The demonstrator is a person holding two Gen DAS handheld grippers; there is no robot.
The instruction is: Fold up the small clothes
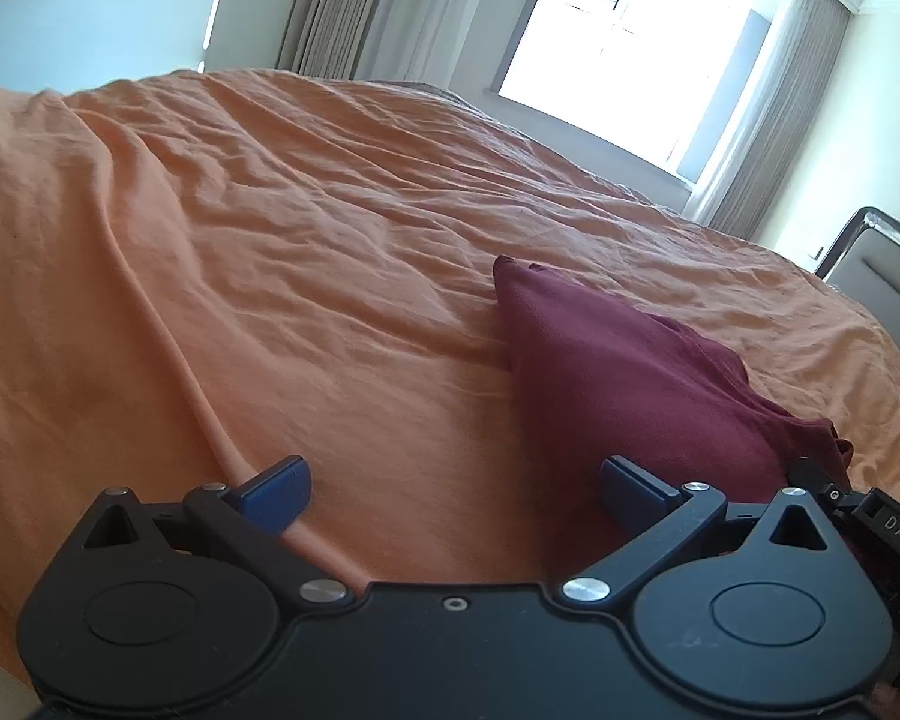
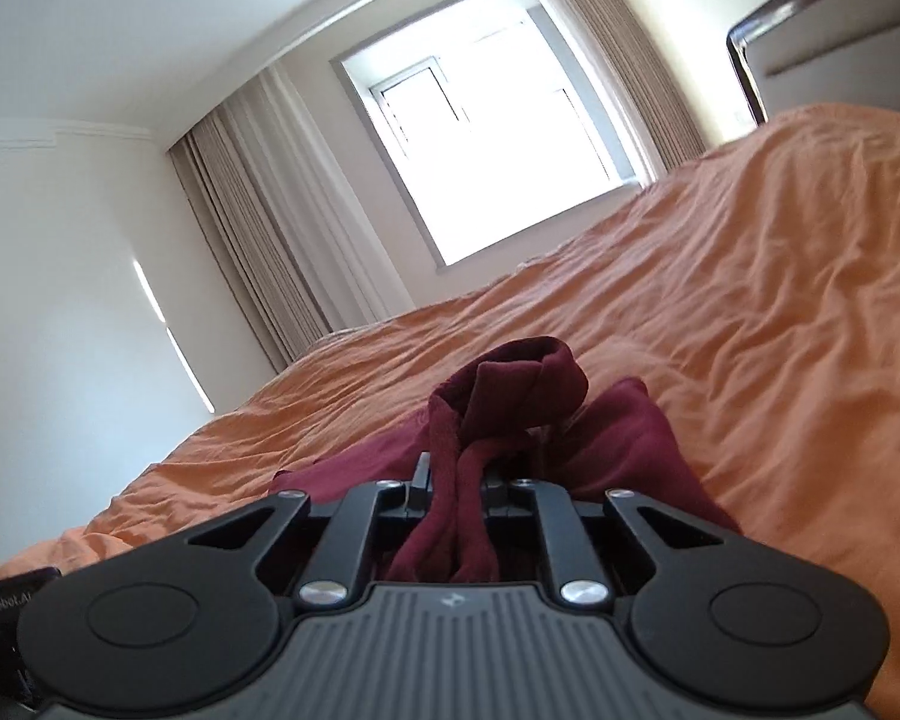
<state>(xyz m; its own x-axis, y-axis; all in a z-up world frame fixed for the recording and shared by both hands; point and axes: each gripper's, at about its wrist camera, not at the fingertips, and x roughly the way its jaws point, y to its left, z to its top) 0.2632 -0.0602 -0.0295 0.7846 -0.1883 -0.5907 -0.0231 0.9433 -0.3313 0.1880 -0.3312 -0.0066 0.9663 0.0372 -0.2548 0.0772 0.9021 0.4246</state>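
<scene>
A small maroon garment point(image 1: 618, 384) lies on the orange bed sheet point(image 1: 270, 252), stretching toward the lower right in the left wrist view. My left gripper point(image 1: 453, 489) hovers open just above the sheet, its blue fingertips point(image 1: 276, 489) wide apart, the right one at the garment's near edge. Part of my right gripper shows at the far right of that view, at the cloth's end. In the right wrist view my right gripper point(image 2: 456, 483) is shut on a bunched fold of the maroon garment point(image 2: 510, 384), which rises crumpled ahead of the jaws.
The orange sheet point(image 2: 750, 312) is wrinkled all over. A bright window point(image 2: 486, 144) with beige curtains stands past the bed's far side. A dark-framed headboard point(image 1: 882, 276) rises at the right.
</scene>
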